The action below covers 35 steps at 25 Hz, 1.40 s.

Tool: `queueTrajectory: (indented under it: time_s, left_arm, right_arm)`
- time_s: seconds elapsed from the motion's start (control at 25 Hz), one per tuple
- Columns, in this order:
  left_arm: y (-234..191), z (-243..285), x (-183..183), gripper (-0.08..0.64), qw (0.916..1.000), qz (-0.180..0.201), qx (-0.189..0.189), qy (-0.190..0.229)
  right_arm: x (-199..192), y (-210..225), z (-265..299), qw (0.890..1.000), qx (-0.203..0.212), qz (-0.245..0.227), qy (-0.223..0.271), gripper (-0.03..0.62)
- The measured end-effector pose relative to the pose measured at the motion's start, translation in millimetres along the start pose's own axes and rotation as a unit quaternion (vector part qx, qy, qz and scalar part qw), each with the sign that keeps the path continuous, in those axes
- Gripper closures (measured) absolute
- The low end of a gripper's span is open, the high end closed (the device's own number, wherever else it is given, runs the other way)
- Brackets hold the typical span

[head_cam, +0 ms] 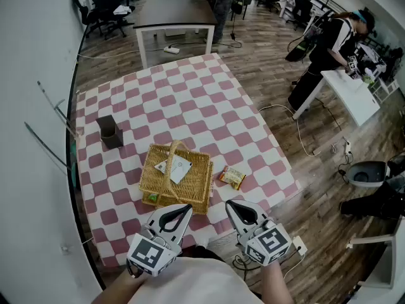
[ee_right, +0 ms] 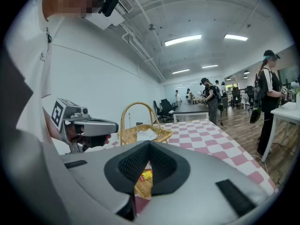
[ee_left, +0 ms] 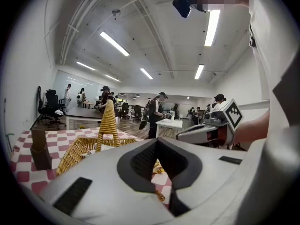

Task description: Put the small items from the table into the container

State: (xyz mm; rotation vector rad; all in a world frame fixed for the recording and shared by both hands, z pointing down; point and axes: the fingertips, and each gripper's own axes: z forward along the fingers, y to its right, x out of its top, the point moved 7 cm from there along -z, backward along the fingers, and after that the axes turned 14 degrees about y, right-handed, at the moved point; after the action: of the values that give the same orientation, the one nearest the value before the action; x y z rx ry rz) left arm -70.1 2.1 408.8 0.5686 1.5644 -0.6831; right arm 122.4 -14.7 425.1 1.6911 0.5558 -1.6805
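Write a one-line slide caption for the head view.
Left hand-held gripper and right hand-held gripper, both shut, hover before a wicker basket and snack packet on a checkered table.

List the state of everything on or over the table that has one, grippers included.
left gripper: shut, empty, over the basket's near edge
right gripper: shut, empty
wicker basket: upright on the table, handle up
white packet: lying in the basket
green item: in the basket's near left corner
snack packet: lying on the tablecloth right of the basket, not yet in it
dark holder: upright, apart from the basket
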Motion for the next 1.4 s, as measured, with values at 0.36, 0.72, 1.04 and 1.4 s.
queueTrajectory:
  time_s: [0.36, 0.72, 1.04, 1.4]
  left_arm:
    - [17, 13, -17, 0.569, 0.9993, -0.024, -0.005, -0.03]
    - [25, 27, -46, 0.568, 0.9988, -0.004, -0.005, -0.048]
    - [33, 40, -74, 0.569, 0.9959, 0.001, -0.008, -0.09]
    - [36, 47, -108, 0.569, 0.9912, 0.0, 0.002, -0.132]
  right_arm:
    - [-53, 20, 13, 0.996, -0.039, -0.038, -0.066, 0.594]
    - [-99, 28, 29, 0.992, -0.021, -0.056, -0.11, 0.572]
    - [-135, 38, 39, 0.989, -0.016, -0.049, -0.136, 0.552]
    - [-178, 48, 50, 0.981, -0.002, -0.064, -0.182, 0.534]
